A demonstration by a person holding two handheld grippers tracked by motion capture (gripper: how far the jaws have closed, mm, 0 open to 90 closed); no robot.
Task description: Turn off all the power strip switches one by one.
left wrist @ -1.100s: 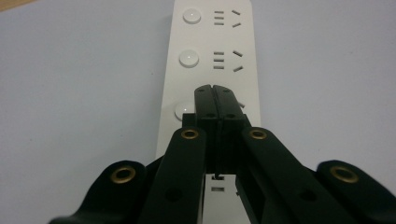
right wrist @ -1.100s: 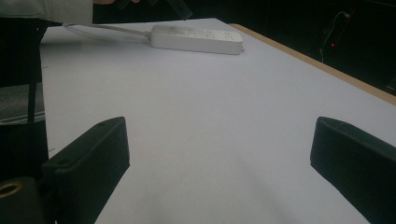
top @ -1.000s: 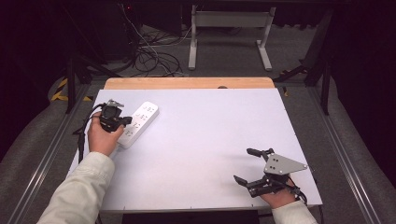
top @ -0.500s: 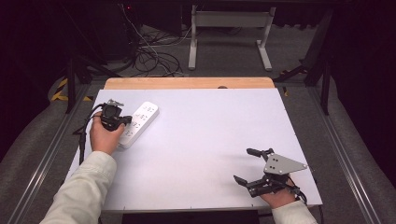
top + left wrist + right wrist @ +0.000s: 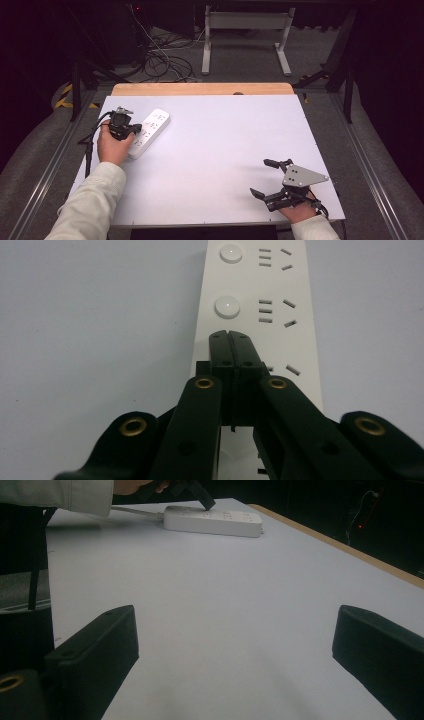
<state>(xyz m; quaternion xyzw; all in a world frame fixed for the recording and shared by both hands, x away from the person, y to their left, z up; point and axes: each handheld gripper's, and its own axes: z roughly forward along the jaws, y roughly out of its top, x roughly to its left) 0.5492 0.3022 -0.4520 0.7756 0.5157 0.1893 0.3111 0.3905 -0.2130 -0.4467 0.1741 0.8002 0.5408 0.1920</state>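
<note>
From the high view, one long white plastic power strip (image 5: 149, 133) lies slanted near the left edge of the pale grey tabletop (image 5: 220, 150), with the left gripper (image 5: 131, 131) poised over its near half in the person's left hand (image 5: 114, 145). The right gripper (image 5: 267, 177) rests well apart at the near right corner, its two jaws spread wide with nothing between them.

The left gripper view brings out detail that is too small from above: the two black jaws are pressed flat together, holding nothing, their tips right over the strip's face beside a row of socket slots. Two round white buttons (image 5: 227, 307) show beyond the tips, each beside its own socket.

The right gripper view looks low across the tabletop between its two parted jaws; the strip lies far off, its cord (image 5: 136, 512) running toward a light sleeve (image 5: 60, 495), and the left gripper's closed tips come down onto its top.
</note>
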